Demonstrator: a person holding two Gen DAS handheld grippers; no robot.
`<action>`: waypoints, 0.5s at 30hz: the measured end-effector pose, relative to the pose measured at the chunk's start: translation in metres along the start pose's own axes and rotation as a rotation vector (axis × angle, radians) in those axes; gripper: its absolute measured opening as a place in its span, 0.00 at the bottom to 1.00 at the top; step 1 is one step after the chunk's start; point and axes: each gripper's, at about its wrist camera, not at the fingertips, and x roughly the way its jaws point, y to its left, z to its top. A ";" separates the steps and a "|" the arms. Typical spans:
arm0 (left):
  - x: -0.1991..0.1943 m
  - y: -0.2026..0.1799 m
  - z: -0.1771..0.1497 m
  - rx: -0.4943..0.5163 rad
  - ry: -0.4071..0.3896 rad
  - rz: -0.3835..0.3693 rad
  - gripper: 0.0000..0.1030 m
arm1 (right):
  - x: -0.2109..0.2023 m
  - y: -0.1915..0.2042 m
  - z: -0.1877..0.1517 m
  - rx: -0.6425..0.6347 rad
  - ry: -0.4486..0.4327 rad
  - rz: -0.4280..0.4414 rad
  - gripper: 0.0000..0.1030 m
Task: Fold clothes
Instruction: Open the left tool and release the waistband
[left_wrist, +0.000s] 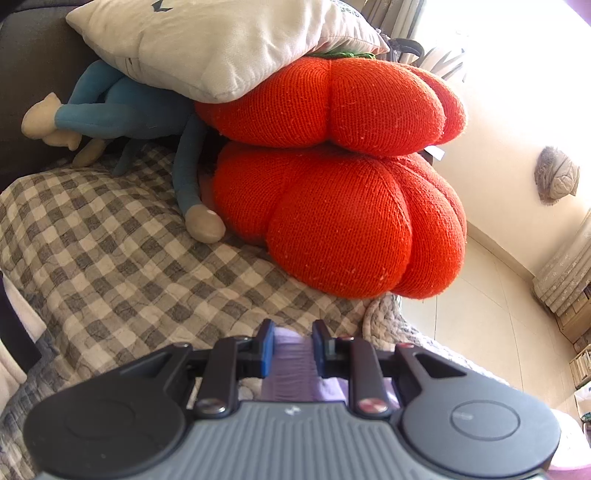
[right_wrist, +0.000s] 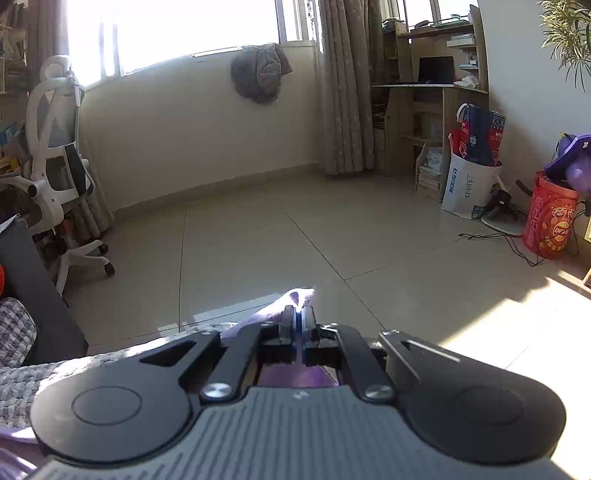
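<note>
The two pumpkin cushions (left_wrist: 332, 218) are coarse orange knit, matt and slightly fuzzy. The pillow (left_wrist: 207, 40) on top is smooth pale cloth. The doll (left_wrist: 125, 110) is soft blue plush with cream hands. The blanket (left_wrist: 122, 258) is quilted, checked grey cotton. The purple garment (left_wrist: 291, 365) is a thin ribbed knit. The left gripper (left_wrist: 292, 347) is matt black plastic with blue pads (left_wrist: 266, 347) and shiny metal screws. The floor (right_wrist: 295, 236) is glossy beige tile. The shelves (right_wrist: 424, 110) look like pale wood.
</note>
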 end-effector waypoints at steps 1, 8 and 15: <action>0.000 -0.001 0.000 0.003 -0.002 0.000 0.21 | -0.005 0.000 0.004 0.001 -0.026 0.000 0.03; 0.011 -0.005 0.000 0.036 0.003 0.019 0.21 | 0.016 0.012 0.010 -0.023 0.026 -0.040 0.03; 0.038 -0.002 -0.009 0.045 0.030 0.016 0.21 | 0.052 0.007 -0.016 0.031 0.037 -0.165 0.02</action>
